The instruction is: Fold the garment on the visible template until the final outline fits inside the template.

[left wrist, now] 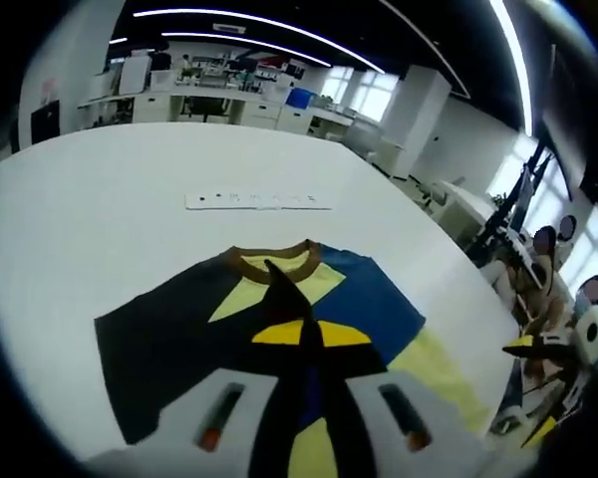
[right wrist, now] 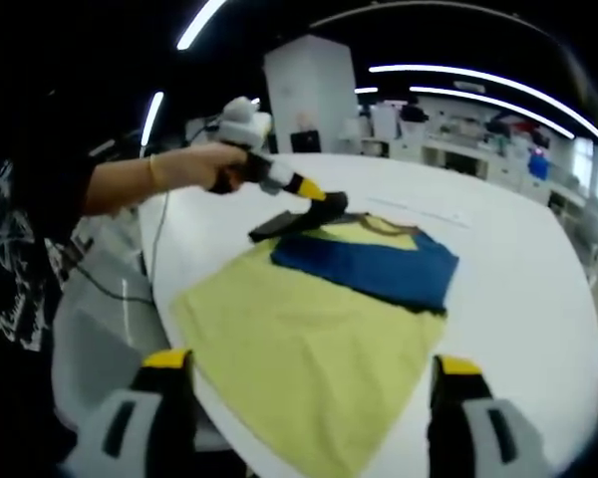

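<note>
A T-shirt (left wrist: 194, 329) in black, blue and yellow lies flat on the white table (left wrist: 100, 209), its brown-edged collar (left wrist: 269, 261) pointing away. My left gripper (left wrist: 275, 269) is shut, its black tips meeting just short of the collar; I cannot tell whether cloth is pinched. From the right gripper view, the shirt's yellow part (right wrist: 299, 339) lies nearest, with a blue part (right wrist: 374, 261) across it. A hand holds the left gripper (right wrist: 331, 204) at the shirt's far left corner, over a black strip. My right gripper (right wrist: 311, 364) stands open above the near hem, nothing between its fingers.
A white strip with small marks (left wrist: 257, 200) lies on the table beyond the collar. The person's arm (right wrist: 130, 184) reaches in from the left, at the table's curved edge (right wrist: 169, 309). Desks and shelves (left wrist: 219, 100) stand past the table's far side.
</note>
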A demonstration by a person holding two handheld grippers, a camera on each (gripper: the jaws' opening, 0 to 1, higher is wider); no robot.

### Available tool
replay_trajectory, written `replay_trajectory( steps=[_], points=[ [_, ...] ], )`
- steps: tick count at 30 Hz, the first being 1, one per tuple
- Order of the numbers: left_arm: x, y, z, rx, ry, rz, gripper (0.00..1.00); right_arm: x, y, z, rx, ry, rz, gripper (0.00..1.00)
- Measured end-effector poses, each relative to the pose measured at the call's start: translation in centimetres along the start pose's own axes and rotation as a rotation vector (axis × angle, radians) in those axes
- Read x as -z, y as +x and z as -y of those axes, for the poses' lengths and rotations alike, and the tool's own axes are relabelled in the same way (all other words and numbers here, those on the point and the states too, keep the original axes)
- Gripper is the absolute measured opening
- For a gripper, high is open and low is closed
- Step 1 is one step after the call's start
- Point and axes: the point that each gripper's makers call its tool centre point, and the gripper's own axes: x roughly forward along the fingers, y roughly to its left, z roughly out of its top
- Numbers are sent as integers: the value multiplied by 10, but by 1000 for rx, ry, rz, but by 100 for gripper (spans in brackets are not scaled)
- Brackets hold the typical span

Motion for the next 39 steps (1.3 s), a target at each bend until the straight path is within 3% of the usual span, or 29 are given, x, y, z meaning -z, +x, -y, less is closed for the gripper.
replay_trajectory(
  steps=[15,39],
  points=[
    [-6,14,22,40,54,0,1,1,0,1,-3,6,9,99],
    [-13,39,48,75,71,0,0,1,6,0,-16,7,8,99]
  ],
)
